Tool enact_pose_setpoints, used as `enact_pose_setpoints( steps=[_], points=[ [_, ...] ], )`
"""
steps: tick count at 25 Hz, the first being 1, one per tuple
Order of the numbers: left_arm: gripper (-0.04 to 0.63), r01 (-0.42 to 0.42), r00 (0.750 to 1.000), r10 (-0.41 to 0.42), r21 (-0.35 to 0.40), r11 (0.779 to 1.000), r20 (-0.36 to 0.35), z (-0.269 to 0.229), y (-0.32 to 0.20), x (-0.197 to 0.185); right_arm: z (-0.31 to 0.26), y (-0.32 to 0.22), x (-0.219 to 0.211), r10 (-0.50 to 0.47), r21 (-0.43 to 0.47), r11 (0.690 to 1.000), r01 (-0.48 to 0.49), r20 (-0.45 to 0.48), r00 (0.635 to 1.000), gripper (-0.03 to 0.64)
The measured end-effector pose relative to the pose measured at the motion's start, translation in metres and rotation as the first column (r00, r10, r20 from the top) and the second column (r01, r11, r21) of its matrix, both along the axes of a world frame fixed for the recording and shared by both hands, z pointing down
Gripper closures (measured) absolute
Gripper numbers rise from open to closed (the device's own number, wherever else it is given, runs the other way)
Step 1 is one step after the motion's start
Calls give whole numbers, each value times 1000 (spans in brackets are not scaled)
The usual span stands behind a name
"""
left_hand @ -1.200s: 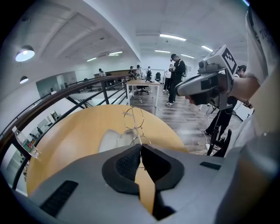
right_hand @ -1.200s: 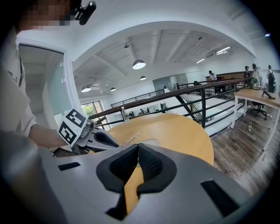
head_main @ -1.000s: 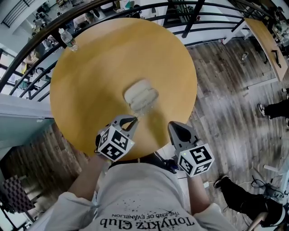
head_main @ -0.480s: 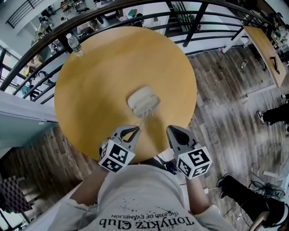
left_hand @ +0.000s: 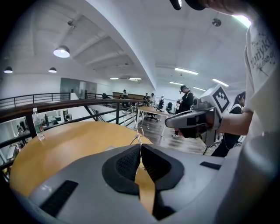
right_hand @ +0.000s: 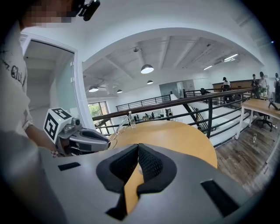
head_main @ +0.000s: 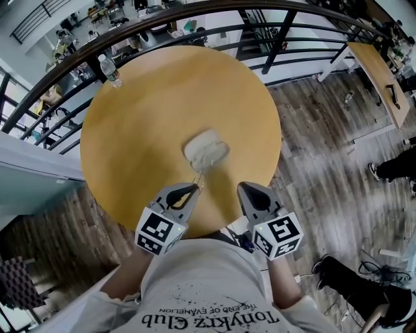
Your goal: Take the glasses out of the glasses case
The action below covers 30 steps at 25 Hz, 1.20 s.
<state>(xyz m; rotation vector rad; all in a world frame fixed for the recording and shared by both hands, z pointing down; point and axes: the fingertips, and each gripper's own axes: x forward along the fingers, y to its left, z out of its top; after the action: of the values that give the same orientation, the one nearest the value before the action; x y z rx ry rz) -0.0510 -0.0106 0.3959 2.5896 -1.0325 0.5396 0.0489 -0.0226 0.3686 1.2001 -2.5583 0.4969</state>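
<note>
A pale grey glasses case [head_main: 206, 147] lies near the middle of the round wooden table [head_main: 143, 110]. My left gripper [head_main: 194, 188] hovers over the near table edge, just short of the case, and is shut on the thin wire-framed glasses [head_main: 200, 175]. In the left gripper view the wire frame [left_hand: 139, 127] rises out of the closed jaws of my left gripper [left_hand: 140, 146]. My right gripper [head_main: 242, 188] hangs beside it to the right, shut with nothing in it. In the right gripper view its own jaws [right_hand: 138, 146] are closed and the glasses [right_hand: 112, 131] show at the left gripper's tip.
A clear water bottle [head_main: 111, 71] stands at the table's far left edge. A black railing [head_main: 214, 13] curves round behind the table. Wooden floor [head_main: 325, 136] lies to the right, with a desk [head_main: 380, 65] further off and people's feet at the right border.
My left gripper has drawn back a little toward me with the glasses, so the gap to the case has grown. The right gripper has hardly moved.
</note>
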Motion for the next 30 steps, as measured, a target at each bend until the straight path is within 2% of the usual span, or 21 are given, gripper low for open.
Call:
enact_pose_setpoints(
  steps=[6,14,21,30],
  points=[
    [560,79,992,-76,17,997,-103,-18,-3,-9,-18,-2,-4,-15,52,999,15,-8,1000,592],
    [560,115,977,-95,97,989,-193,-48,7,-1,-39,4,-3,-17,73,997,15,17,1000,592],
    [560,118,974,-92,122,985,-205,-53,5,-2,-44,7,-3,-6,79,997,4,31,999,592],
    [560,100,978,-77,113,989,-196,-48,6,-2,-36,6,-3,12,48,999,-14,44,999,592]
  ],
)
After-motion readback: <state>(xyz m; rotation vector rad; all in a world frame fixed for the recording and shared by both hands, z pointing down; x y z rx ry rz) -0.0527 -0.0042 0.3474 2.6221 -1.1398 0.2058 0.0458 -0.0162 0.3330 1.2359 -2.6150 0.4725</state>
